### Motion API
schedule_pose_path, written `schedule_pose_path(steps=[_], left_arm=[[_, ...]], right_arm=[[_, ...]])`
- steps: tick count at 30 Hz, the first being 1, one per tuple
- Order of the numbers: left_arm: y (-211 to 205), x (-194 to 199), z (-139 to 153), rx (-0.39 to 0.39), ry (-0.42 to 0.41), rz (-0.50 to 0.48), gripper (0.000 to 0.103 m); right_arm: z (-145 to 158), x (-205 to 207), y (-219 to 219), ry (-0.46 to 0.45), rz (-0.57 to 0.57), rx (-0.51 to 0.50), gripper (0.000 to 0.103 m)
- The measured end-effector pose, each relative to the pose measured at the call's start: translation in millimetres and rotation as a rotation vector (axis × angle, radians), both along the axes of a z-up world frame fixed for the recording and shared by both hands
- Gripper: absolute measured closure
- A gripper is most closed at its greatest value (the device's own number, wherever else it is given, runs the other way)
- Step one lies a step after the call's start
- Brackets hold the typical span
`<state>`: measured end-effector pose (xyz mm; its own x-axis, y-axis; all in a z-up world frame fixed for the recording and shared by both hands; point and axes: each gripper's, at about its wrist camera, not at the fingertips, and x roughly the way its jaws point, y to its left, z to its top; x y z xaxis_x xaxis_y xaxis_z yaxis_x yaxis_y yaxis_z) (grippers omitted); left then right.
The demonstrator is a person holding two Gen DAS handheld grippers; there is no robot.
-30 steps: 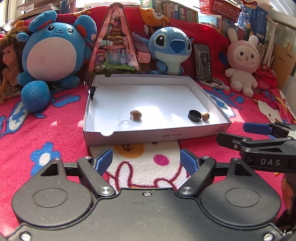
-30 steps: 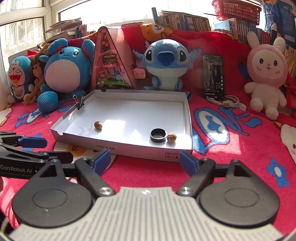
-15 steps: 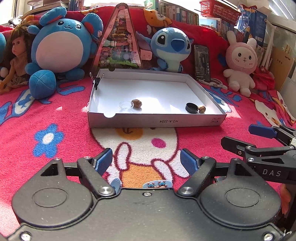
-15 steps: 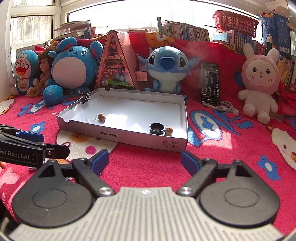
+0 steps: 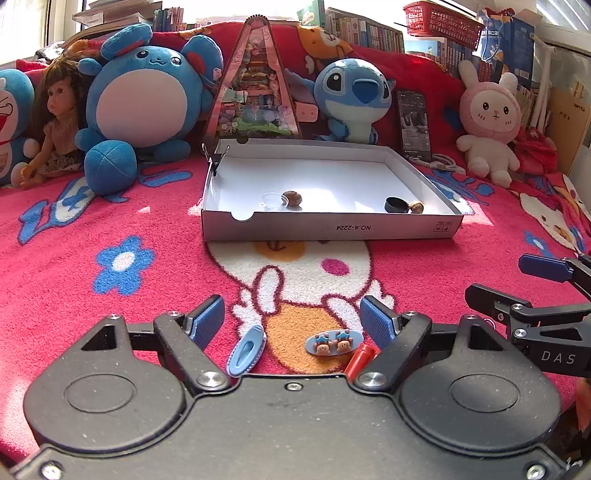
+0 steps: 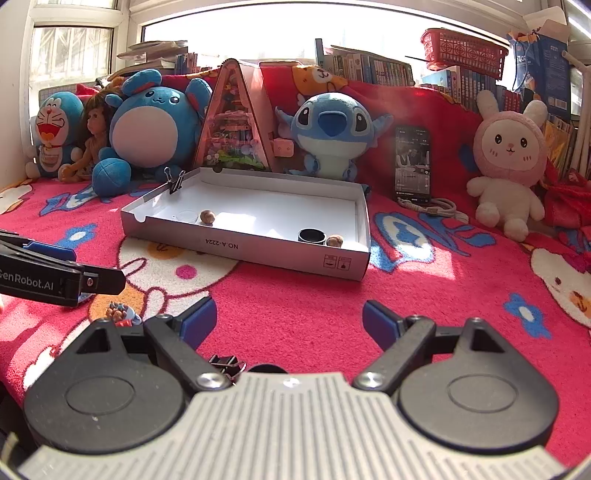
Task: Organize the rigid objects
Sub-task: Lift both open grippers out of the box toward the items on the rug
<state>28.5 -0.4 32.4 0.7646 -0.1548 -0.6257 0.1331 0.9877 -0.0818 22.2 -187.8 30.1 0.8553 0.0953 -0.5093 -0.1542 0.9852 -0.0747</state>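
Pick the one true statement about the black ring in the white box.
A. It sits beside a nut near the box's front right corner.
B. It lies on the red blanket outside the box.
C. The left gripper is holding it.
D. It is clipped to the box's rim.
A: the black ring lies inside the white box, with a nut right beside it near the front right corner.

bright backlit window (image 6: 258, 33) glare, sharp focus, fisheye-bent edges

Left gripper (image 5: 291, 319) jaws apart, empty, lower centre; blue clip (image 5: 246, 350), monkey clip (image 5: 334, 342) between; white box (image 5: 332, 230) mid-frame.
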Motion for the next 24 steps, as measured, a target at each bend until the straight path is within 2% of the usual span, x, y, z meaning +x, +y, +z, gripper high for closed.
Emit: schedule_pose_path(steps=[7, 14, 17, 21, 24], left_arm=[[6.2, -12.9, -5.7, -0.007, 0.009, 0.002, 0.024], [15.0, -23.6, -9.4, 0.021, 0.003, 0.026, 0.027], [21.2, -27.5, -10.3, 0.016, 0.013, 0.030, 0.032], [31.9, -32.5, -11.3, 0.002, 0.034, 0.033, 0.048], [37.9, -34.8, -13.2, 0.008, 0.041, 0.045, 0.055]], right_arm=[[-6.4, -10.4, 0.6, 0.010, 0.002, -0.013, 0.011], [-13.2, -18.7, 0.4, 0.024, -0.001, -0.028, 0.011], [-12.8, -23.2, -2.6, 0.025, -0.003, -0.028, 0.011], [-11.8, -30.7, -7.9, 0.035, 0.001, -0.050, 0.011], [-12.0, -34.5, -11.3, 0.047, 0.003, -0.075, 0.011]])
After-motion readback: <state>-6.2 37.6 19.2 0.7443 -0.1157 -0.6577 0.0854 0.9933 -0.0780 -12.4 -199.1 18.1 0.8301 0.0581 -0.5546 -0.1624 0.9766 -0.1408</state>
